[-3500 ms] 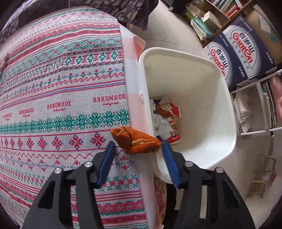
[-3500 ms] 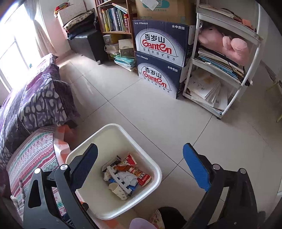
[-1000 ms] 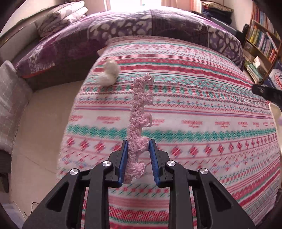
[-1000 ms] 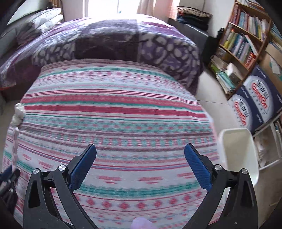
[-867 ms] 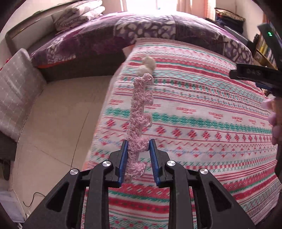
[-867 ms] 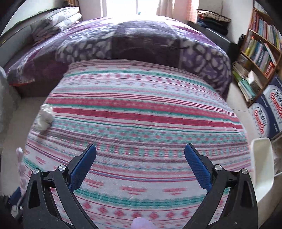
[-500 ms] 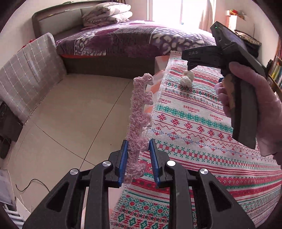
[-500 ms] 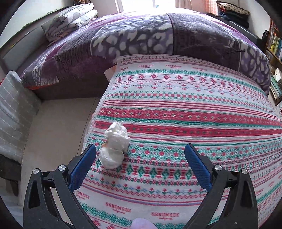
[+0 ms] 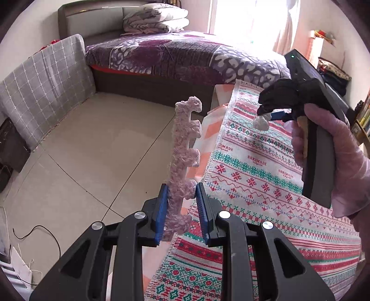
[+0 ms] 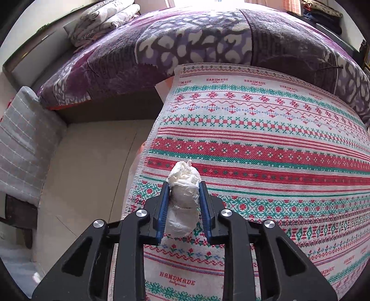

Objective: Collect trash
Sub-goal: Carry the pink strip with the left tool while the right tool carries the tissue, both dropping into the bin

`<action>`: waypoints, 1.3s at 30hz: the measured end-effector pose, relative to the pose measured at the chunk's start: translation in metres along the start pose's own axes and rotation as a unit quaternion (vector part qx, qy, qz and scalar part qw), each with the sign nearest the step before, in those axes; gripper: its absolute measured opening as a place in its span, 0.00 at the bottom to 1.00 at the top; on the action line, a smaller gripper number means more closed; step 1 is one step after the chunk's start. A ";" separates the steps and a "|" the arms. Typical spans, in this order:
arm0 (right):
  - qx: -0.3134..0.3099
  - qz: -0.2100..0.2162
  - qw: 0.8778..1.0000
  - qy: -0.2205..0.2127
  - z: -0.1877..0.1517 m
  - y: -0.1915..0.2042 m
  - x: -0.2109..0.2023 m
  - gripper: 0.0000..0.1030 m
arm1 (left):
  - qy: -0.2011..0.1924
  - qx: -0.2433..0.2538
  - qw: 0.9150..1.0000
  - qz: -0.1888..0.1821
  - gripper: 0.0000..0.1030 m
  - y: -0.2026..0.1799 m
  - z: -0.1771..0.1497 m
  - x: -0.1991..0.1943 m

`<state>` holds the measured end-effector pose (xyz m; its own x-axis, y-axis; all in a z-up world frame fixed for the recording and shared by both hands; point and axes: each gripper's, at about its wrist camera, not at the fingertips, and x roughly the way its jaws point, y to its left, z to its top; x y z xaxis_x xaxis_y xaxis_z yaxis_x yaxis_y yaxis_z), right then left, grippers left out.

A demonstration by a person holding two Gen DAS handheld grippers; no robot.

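Observation:
My left gripper (image 9: 181, 208) is shut on a pink crocheted strip (image 9: 185, 148), which stands up from the blue pads over the table's left edge. In the right wrist view my right gripper (image 10: 183, 208) has its jaws closing on a crumpled white tissue wad (image 10: 183, 194) near the left edge of the patterned tablecloth (image 10: 277, 162); the pads press its sides. The left wrist view shows that right gripper (image 9: 266, 117) from the side, held by a gloved hand (image 9: 346, 162), with the tissue wad (image 9: 261, 122) at its tips. The trash bin is out of view.
A bed with a purple patterned cover (image 10: 185, 46) runs along the table's far side. Folded bedding (image 9: 155, 20) lies on it. A grey checked cushion (image 9: 44, 92) leans at the left by the tiled floor (image 9: 92, 150). A bookshelf (image 9: 363, 118) shows at the right.
My right gripper went from wide open above the tissue wad to closed on it. The left gripper swung left past the table's edge with the pink strip, then held still.

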<state>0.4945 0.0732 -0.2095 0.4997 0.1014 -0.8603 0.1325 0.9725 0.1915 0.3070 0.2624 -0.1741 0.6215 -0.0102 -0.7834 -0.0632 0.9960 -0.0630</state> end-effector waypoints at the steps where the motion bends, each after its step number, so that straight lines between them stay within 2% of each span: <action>1: 0.004 0.006 1.000 -0.004 0.001 -0.005 -0.008 0.23 | -0.004 -0.005 1.000 0.000 0.24 -0.001 0.004 -0.004; 5: -0.001 0.002 0.999 -0.041 0.005 -0.032 -0.055 0.23 | -0.018 -0.027 0.999 -0.011 0.24 -0.012 0.021 -0.025; 12: -0.002 -0.028 0.992 -0.124 0.011 -0.102 -0.166 0.24 | -0.065 -0.043 0.997 -0.026 0.24 -0.059 0.059 -0.088; 17: -0.001 -0.062 0.982 -0.178 0.002 -0.155 -0.242 0.24 | -0.083 -0.039 0.995 -0.032 0.24 -0.113 0.073 -0.124; 23: 0.024 -0.113 0.971 -0.211 -0.022 -0.226 -0.306 0.24 | -0.102 -0.029 0.993 -0.054 0.24 -0.193 0.076 -0.153; 29: 0.055 -0.165 0.959 -0.225 -0.051 -0.298 -0.334 0.24 | -0.095 0.001 0.992 -0.080 0.25 -0.273 0.059 -0.158; 32: 0.081 -0.181 0.956 -0.217 -0.066 -0.334 -0.335 0.24 | -0.078 0.014 0.992 -0.098 0.25 -0.306 0.044 -0.149; 39: 0.143 -0.213 0.947 -0.194 -0.099 -0.409 -0.327 0.24 | -0.067 0.055 0.990 -0.112 0.25 -0.362 0.017 -0.134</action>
<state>0.1918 -0.3373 -0.0533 0.6192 -0.4257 -0.6599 0.5906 0.8062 0.0341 0.2600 -0.0955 -0.0359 0.7085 -0.2276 -0.6680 0.1687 0.9737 -0.1528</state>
